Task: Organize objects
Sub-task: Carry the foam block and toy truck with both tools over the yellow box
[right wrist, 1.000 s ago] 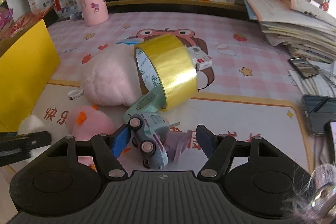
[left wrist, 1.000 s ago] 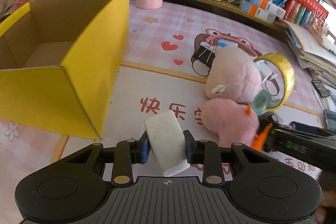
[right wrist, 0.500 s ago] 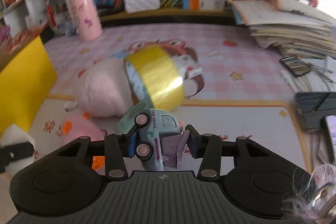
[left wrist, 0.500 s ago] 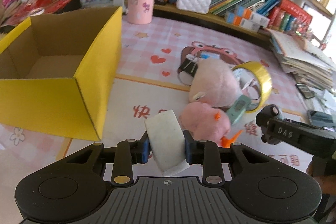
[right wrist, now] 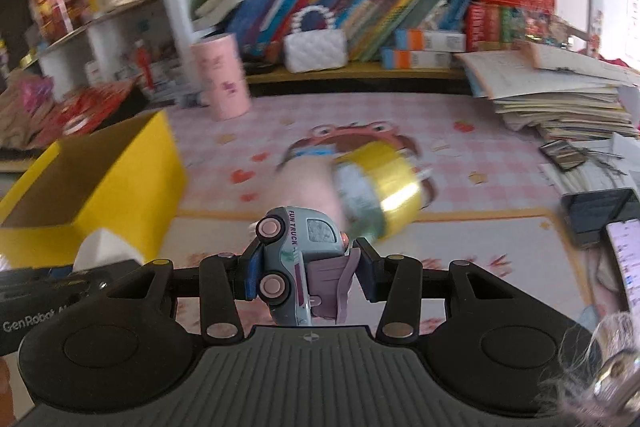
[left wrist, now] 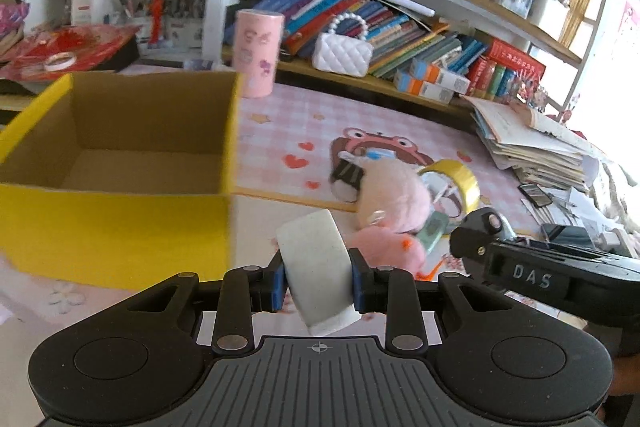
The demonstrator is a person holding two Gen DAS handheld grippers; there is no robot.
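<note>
Since a second ago both my grippers have risen off the mat, loads aloft.

Left view: left gripper [left wrist: 318,285] clenched on one white roll [left wrist: 316,269], right of one yellow box [left wrist: 116,227]. Risk: roll sits tilted and may slip.

Right view: right gripper [right wrist: 306,277] clamps one toy truck [right wrist: 298,263] sideways; its loose flap could snag. Still down: two plushes, one yellow tape [right wrist: 384,187].

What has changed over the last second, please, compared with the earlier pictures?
The right gripper closed on the toy truck and lifted it off the mat. The left gripper, still clamping the white roll, rose too. The yellow box, pink plush toys and yellow tape stayed put.
</note>
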